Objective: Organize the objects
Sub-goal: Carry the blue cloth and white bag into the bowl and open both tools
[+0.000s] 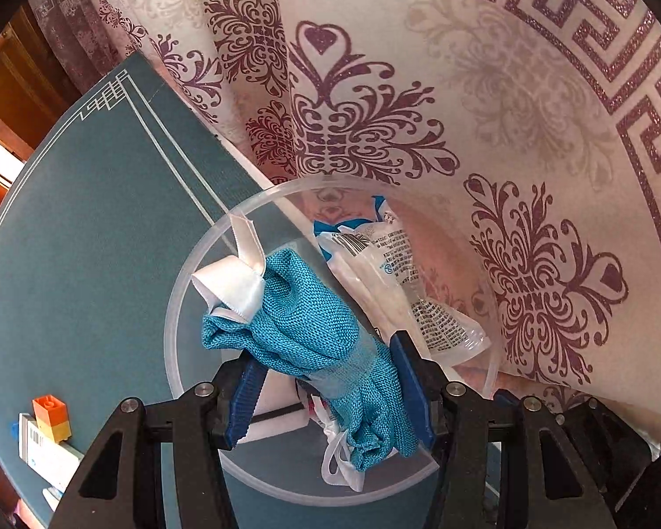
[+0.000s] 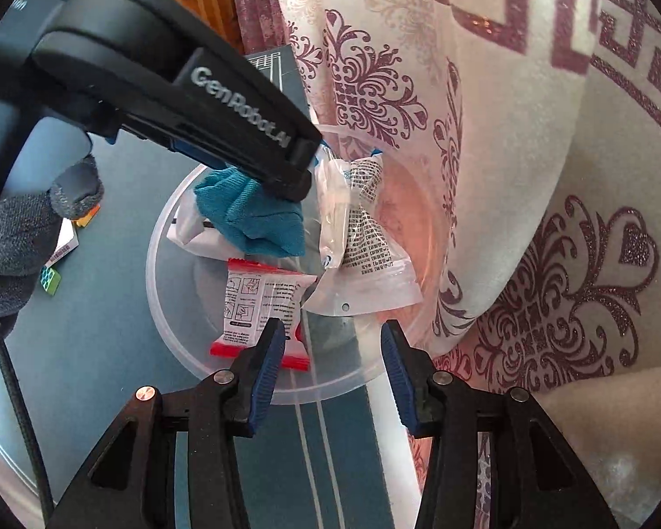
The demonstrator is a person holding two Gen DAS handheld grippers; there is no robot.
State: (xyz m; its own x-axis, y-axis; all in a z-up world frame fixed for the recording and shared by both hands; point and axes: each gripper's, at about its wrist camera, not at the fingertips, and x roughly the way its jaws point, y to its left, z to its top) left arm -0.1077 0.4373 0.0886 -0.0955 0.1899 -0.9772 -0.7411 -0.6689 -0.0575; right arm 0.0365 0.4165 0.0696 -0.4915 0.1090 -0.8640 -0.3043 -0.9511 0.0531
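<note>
My left gripper (image 1: 326, 379) is shut on a teal woven cloth pouch (image 1: 313, 322) with white ribbon (image 1: 238, 282), held over a clear plastic tub (image 1: 172, 308). A clear printed packet (image 1: 401, 291) lies in the tub. In the right wrist view the left gripper (image 2: 286, 176) holds the teal pouch (image 2: 251, 216) above the tub (image 2: 163, 299). A red and white sachet (image 2: 260, 304) and the clear packet (image 2: 361, 247) lie inside. My right gripper (image 2: 330, 366) is open and empty at the tub's near rim.
The tub stands on a teal table mat (image 1: 88, 229) beside a patterned white and maroon curtain (image 1: 529, 110). An orange and yellow block (image 1: 53, 416) and a white box (image 1: 44, 454) sit at the mat's left. A green block (image 2: 50, 280) lies by the gloved hand (image 2: 17, 238).
</note>
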